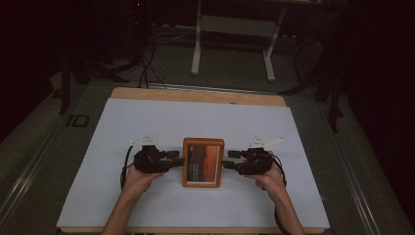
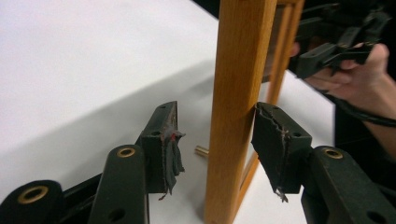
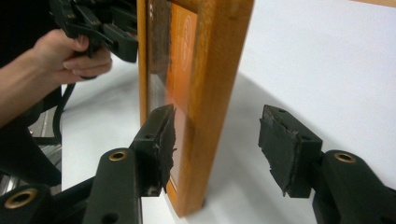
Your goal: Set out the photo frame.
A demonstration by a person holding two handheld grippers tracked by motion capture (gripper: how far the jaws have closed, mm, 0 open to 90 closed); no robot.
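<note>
Frame (image 1: 203, 162) upright, long axis vertical

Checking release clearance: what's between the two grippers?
The wooden picture frame stands between left gripper and right gripper, seen in the high view.

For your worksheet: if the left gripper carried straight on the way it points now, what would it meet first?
Most likely the wooden picture frame: its side rail already stands between the open jaws of the left gripper, so it would probably reach the gripper's body first.
</note>
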